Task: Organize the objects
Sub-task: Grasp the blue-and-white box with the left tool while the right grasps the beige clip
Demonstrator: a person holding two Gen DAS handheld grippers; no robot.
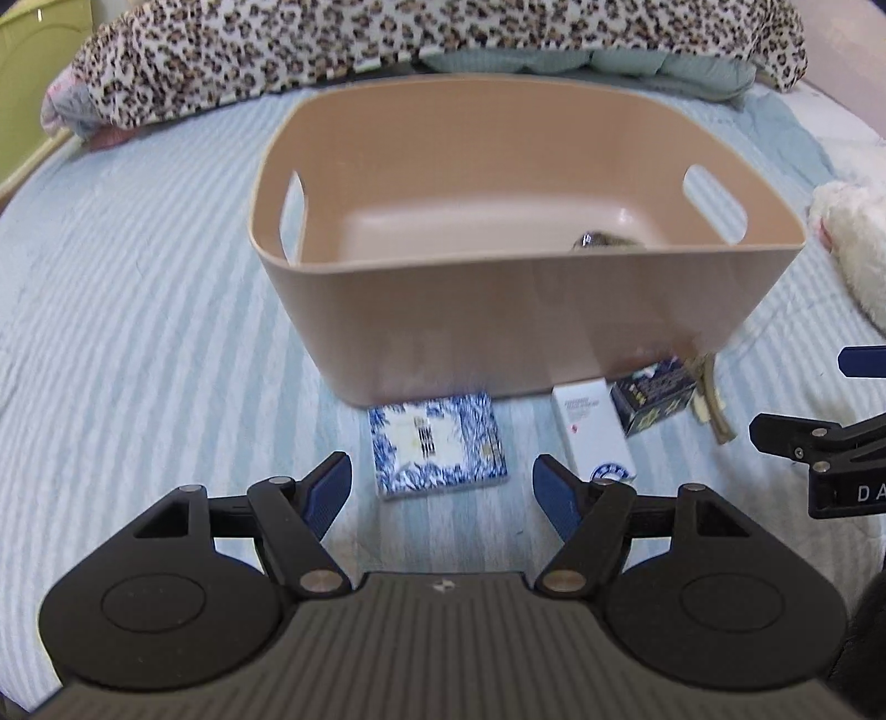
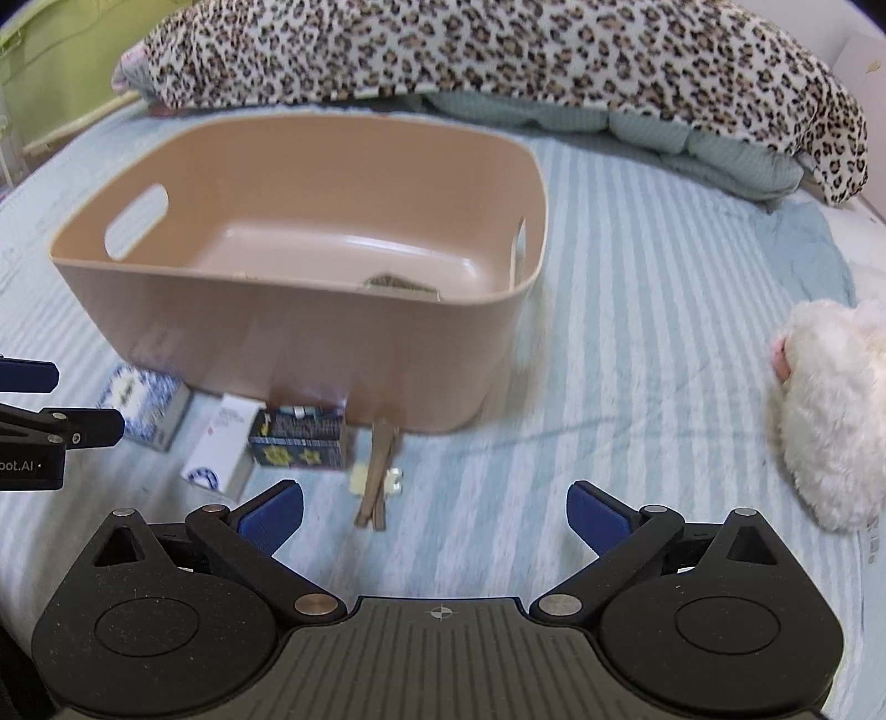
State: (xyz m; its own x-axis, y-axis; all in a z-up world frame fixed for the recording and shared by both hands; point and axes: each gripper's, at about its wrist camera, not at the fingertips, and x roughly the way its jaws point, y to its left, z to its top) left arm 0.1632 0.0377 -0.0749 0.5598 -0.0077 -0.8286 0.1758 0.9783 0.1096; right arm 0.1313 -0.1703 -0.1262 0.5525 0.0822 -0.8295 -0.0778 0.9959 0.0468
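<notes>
A tan plastic bin (image 1: 554, 327) (image 2: 310, 332) with handle cutouts stands on the striped bed; a small grey-brown object (image 1: 603, 241) (image 2: 401, 283) lies inside. In front of the bin lie a blue-and-white patterned box (image 1: 437, 443) (image 2: 144, 407), a white box (image 1: 592, 432) (image 2: 221, 443), a dark blue box with yellow stars (image 1: 653, 399) (image 2: 299, 440) and a wooden clip (image 1: 709, 399) (image 2: 379, 476). My left gripper (image 1: 442, 490) is open and empty, just short of the patterned box. My right gripper (image 2: 434, 515) is open and empty, near the clip.
A leopard-print blanket (image 1: 387, 39) (image 2: 498, 50) and a pale green quilt (image 2: 692, 144) lie behind the bin. A white plush toy (image 1: 853, 243) (image 2: 830, 410) lies to the right. A green wall panel (image 1: 27, 77) is at the far left.
</notes>
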